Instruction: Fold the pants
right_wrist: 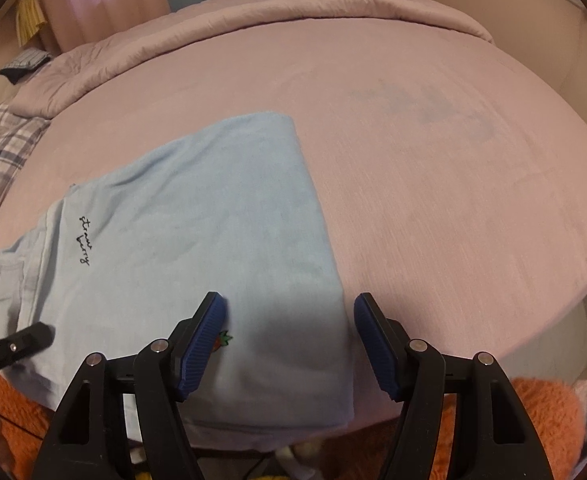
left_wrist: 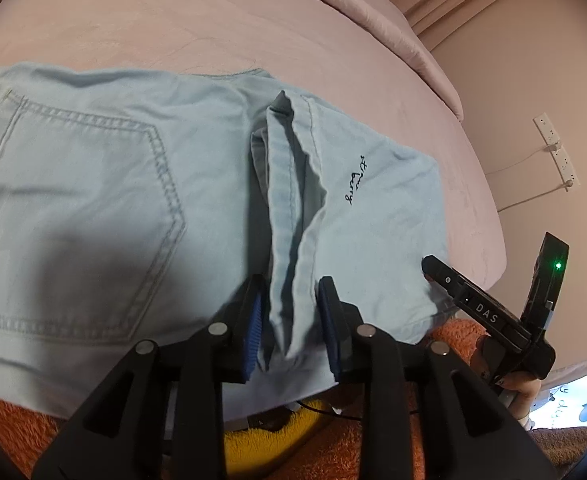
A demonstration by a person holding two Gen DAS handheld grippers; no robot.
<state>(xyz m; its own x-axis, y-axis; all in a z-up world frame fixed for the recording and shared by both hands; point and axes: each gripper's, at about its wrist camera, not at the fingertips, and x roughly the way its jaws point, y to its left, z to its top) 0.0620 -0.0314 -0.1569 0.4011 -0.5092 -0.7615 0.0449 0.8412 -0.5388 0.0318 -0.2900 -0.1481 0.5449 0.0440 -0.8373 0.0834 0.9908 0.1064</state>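
Light blue pants (left_wrist: 93, 184) lie folded on a pink bed (left_wrist: 173, 20), back pocket at the left, leg end with dark script at the right. My left gripper (left_wrist: 289, 308) stands open around a raised ridge of cloth (left_wrist: 289, 220) at the hem; the pads do not clearly pinch it. My right gripper (right_wrist: 289, 340) is open just above the folded leg (right_wrist: 197, 220), near its right edge and a small strawberry patch (right_wrist: 222, 340). The right gripper also shows in the left wrist view (left_wrist: 429, 266), over the leg's corner.
The bed's near edge runs just under both grippers, with an orange fuzzy blanket (right_wrist: 541, 420) below it. A rolled pink duvet (right_wrist: 253, 12) lies at the far side. A plaid cloth (right_wrist: 1, 156) lies at the left. A wall socket with cable (left_wrist: 553, 148) is at the right.
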